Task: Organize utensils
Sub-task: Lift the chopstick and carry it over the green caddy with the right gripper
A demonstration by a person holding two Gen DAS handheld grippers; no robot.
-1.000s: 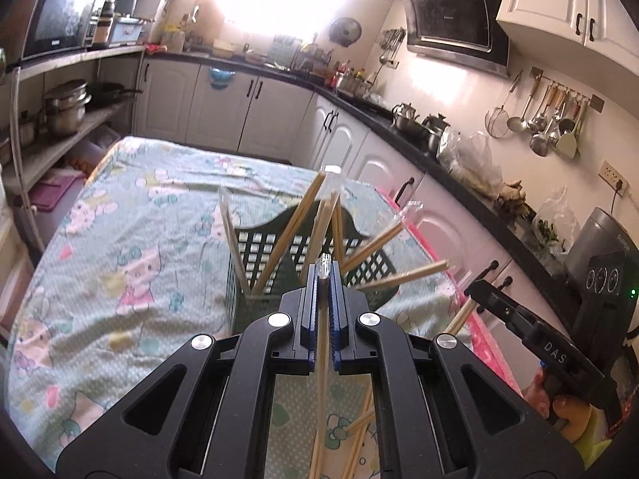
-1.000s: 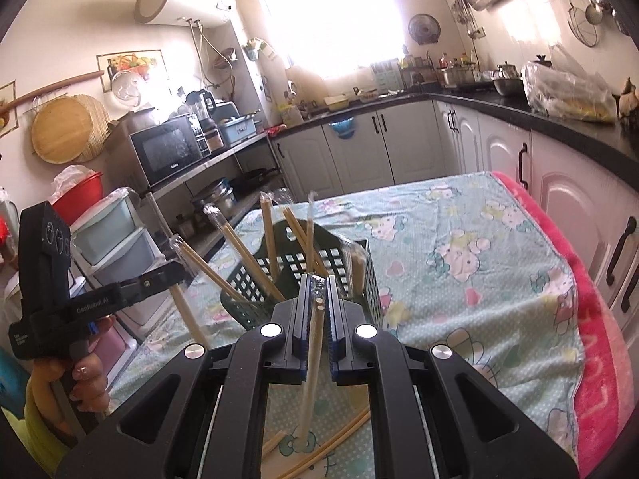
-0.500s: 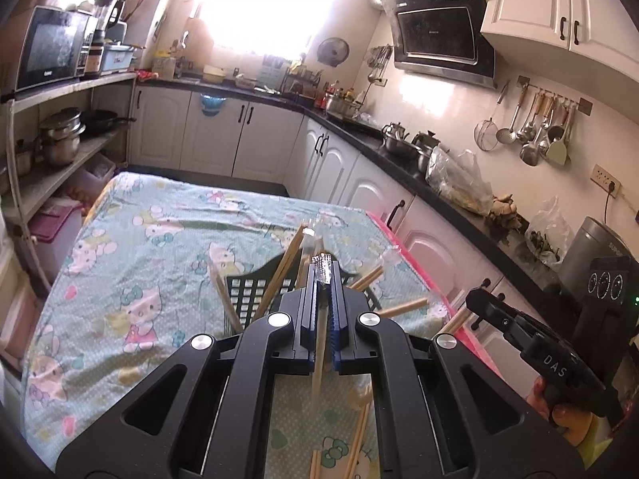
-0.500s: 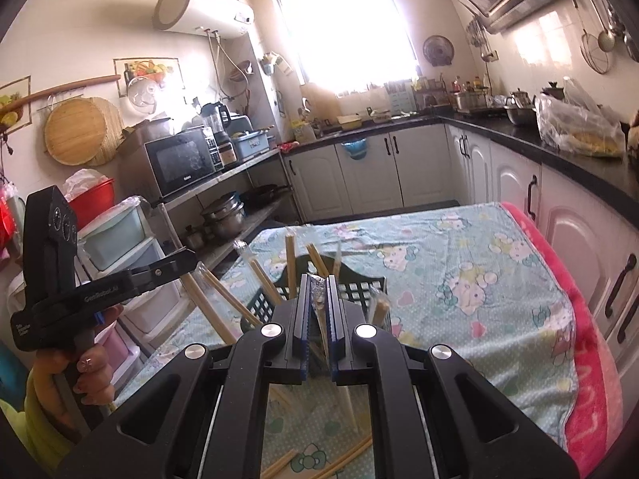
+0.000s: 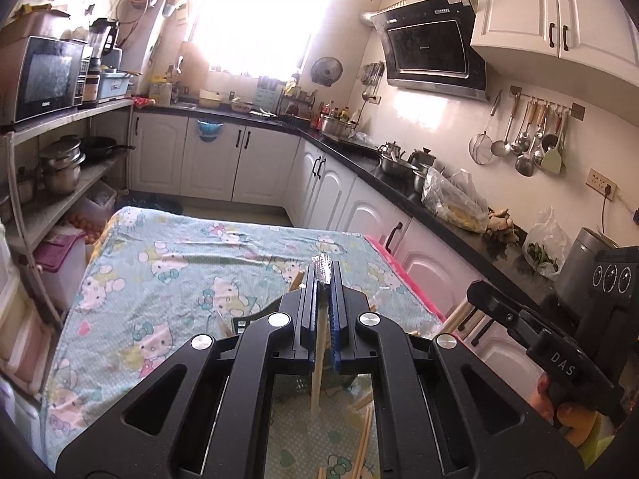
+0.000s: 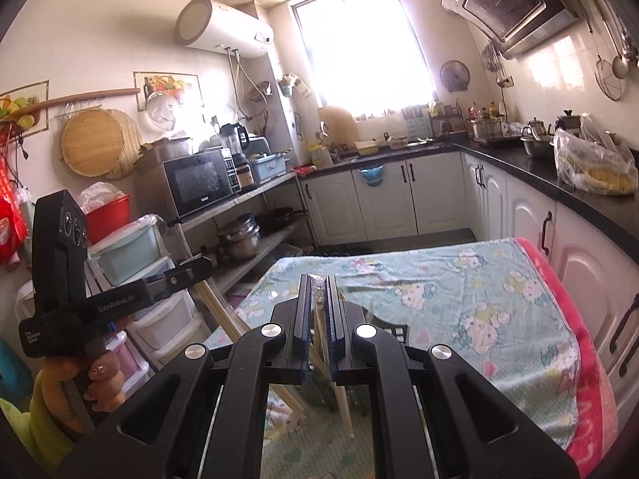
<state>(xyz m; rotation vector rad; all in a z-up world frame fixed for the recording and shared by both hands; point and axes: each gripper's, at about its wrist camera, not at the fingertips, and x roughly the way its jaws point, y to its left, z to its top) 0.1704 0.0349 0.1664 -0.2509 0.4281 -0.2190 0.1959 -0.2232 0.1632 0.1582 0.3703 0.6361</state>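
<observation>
My left gripper is shut on a plastic-wrapped wooden chopstick that hangs down between the jaws. The right gripper is likewise shut on a wrapped chopstick, which slants down below it. Both are held high above the dark plastic basket; the gripper bodies hide most of it, and a corner shows in the left wrist view. Several chopsticks stand in the basket. Loose chopsticks lie on the cloth in front of it. Each view shows the other gripper at its side, held by a hand.
The table wears a light blue cartoon-cat cloth with a pink blanket edge on the right. Shelves with a microwave and pots stand to the left, white cabinets and a black counter to the right.
Both grippers have risen with their chopsticks. The basket has sunk in both views and now sits mostly behind the gripper bodies. More of the far kitchen shows.
</observation>
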